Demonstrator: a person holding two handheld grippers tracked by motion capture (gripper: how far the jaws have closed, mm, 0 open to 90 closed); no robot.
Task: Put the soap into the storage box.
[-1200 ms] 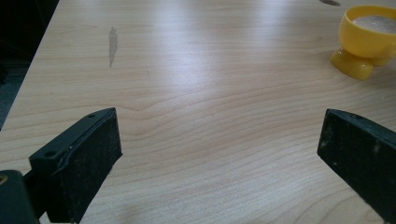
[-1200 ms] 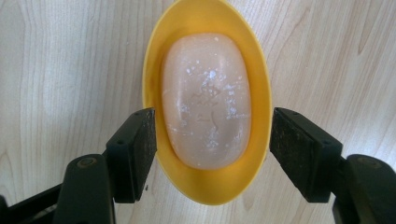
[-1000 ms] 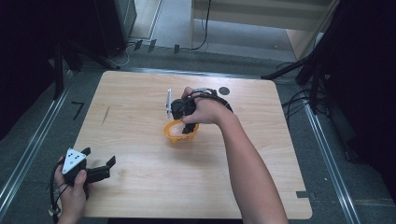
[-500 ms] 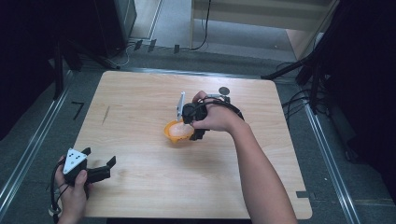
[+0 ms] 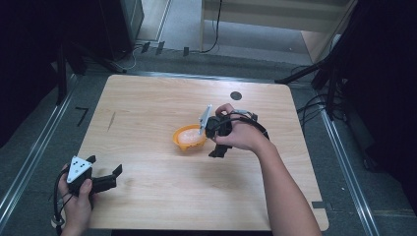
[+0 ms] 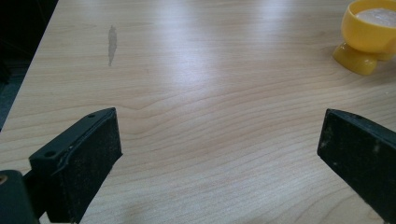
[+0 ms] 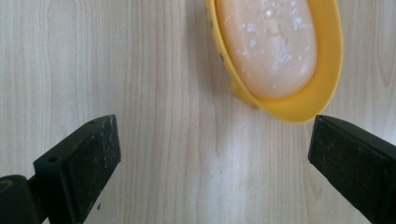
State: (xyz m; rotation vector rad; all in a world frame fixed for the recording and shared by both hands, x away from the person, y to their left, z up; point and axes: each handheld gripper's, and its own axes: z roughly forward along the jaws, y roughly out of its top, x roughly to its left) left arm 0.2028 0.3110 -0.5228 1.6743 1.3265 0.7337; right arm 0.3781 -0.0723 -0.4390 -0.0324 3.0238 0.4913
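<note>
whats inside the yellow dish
A pale bar of soap, speckled with white flecks, lies in the yellow dish and covers most of its inside, so the dish's floor beneath it is hidden.

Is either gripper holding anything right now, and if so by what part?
Nothing is held. The right gripper is open beside the yellow soap dish; the left gripper is open above bare table.

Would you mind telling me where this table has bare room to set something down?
The light wooden table is bare along its far edge and left half, between the grey smudge and the left gripper. The near middle is free too. It is crowded only around the yellow soap dish and the right gripper.
</note>
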